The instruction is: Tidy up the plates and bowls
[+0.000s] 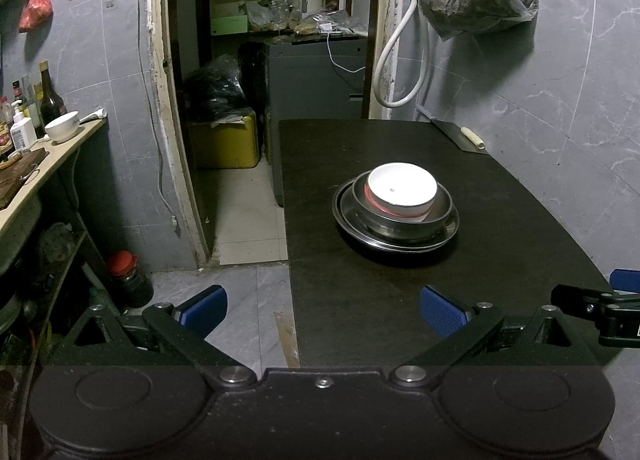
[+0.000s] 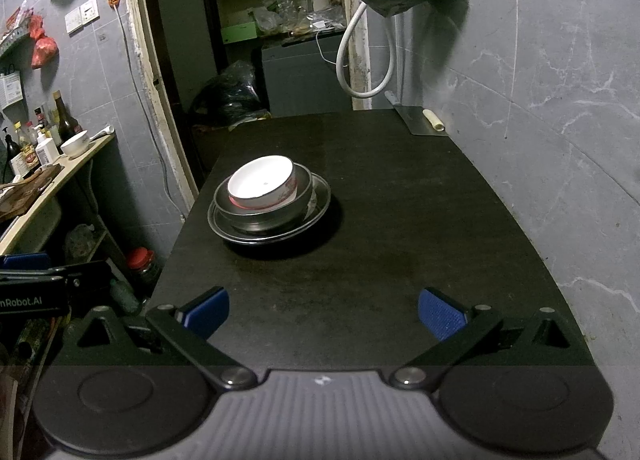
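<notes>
In the left wrist view, the left hand-held gripper (image 1: 322,310) is seen spread wide, its blue pads (image 1: 204,310) well apart and nothing held between them. It is held at the near left edge of the dark bench (image 1: 400,300), partly over the tiled floor (image 1: 248,300). On the bench ahead, a nested stack is seen: a white bowl (image 1: 402,190) sits inside a steel bowl (image 1: 400,216), which rests on a steel plate (image 1: 352,220). A red band is visible at the white bowl's outer wall. A cleaver (image 1: 460,136) lies at the far right corner of the bench, against the wall. The tip of the right hand-held gripper (image 1: 600,308) is glimpsed at the right edge.

In the right wrist view, the right hand-held gripper (image 2: 323,312) is likewise spread wide and empty, held above the near part of the bench (image 2: 400,260). The stack is seen to the left of centre: white bowl (image 2: 262,182), steel bowl (image 2: 264,218), steel plate (image 2: 320,200). There may be a second plate beneath, though the dim light leaves this uncertain. The cleaver (image 2: 420,120) lies at the far end. Part of the left hand-held gripper (image 2: 36,284) is visible at the left edge.
</notes>
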`<action>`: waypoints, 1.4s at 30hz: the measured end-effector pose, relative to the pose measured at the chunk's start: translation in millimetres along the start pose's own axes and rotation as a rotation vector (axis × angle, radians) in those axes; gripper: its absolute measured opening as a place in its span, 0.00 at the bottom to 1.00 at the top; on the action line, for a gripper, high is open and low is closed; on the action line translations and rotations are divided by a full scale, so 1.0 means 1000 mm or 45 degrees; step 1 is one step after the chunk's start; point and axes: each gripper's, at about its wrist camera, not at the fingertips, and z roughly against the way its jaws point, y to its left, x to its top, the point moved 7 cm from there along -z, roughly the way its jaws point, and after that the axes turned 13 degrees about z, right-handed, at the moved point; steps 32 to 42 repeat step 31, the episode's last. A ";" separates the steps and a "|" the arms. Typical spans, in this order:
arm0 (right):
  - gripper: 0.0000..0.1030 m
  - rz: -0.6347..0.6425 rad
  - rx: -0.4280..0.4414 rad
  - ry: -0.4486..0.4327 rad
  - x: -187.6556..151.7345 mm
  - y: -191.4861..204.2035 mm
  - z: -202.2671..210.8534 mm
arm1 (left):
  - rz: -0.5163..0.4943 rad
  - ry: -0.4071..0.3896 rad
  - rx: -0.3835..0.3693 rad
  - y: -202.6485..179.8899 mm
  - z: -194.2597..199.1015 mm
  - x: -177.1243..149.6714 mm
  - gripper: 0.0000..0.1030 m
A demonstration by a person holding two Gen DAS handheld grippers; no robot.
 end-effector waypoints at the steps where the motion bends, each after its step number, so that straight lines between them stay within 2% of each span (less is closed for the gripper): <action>1: 1.00 0.000 0.000 0.000 0.000 0.000 0.000 | 0.001 0.001 -0.001 0.000 0.000 0.000 0.99; 42: 1.00 -0.009 -0.010 0.027 -0.006 -0.001 -0.005 | -0.006 0.021 -0.012 -0.001 -0.009 -0.002 0.99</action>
